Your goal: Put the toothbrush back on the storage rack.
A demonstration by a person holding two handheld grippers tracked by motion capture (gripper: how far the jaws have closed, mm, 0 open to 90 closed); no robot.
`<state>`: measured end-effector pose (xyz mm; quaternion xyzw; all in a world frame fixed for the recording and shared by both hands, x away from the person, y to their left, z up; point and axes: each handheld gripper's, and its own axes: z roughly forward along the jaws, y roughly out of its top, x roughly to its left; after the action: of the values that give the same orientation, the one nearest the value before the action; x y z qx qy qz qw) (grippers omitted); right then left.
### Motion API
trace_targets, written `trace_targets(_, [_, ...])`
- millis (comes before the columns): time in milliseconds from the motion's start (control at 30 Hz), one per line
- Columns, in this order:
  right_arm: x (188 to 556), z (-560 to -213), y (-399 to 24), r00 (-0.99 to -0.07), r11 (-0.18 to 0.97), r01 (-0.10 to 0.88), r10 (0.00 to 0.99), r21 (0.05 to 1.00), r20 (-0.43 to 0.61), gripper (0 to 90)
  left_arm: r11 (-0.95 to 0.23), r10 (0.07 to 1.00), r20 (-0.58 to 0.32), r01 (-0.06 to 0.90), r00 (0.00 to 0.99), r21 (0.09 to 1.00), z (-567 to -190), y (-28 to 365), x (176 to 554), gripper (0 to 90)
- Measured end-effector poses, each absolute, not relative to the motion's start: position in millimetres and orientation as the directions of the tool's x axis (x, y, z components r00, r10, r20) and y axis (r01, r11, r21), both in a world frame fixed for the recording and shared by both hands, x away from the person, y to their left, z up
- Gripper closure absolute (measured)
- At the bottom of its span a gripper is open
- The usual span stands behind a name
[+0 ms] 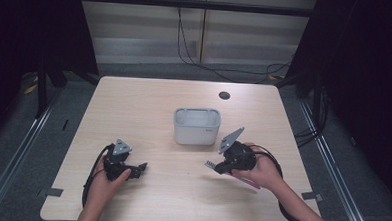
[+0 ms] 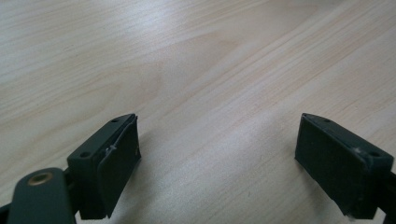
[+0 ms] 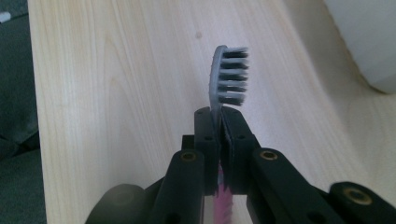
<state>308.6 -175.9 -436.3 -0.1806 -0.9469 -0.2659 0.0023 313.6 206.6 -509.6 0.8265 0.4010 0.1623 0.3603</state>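
Observation:
A toothbrush (image 3: 227, 77) with a grey bristled head and a pink handle is clamped between the jaws of my right gripper (image 3: 220, 114), its head sticking out past the fingertips. In the high view the right gripper (image 1: 216, 166) hovers just above the table, right of centre, with the brush head (image 1: 210, 165) pointing left and the pink handle (image 1: 251, 183) trailing under the hand. A white rectangular tub (image 1: 197, 125) stands just behind it, at mid-table. My left gripper (image 1: 140, 167) rests low at the front left, jaws wide apart over bare wood (image 2: 215, 140).
The light wooden table (image 1: 149, 98) has a round black cable hole (image 1: 224, 95) at the back right. Cables trail from both grippers toward the near edge. Dark curtains and metal rails flank the table on both sides.

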Motion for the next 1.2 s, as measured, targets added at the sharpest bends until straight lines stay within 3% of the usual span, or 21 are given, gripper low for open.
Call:
trace_targets(567, [315.5,-417.0,-193.3,-0.903,0.673,0.384,0.416,0.632,0.105,86.1,-0.419,0.780,-0.021,0.546,0.626,0.726,-509.6,206.6,313.6,13.4])
trace_targets(1200, [321.8,-400.5,-194.8,-0.888,0.599,0.386,0.447,0.702,0.106,86.1,-0.419,0.780,-0.020,0.546,0.625,0.726,-509.6,206.6,313.6,13.4])
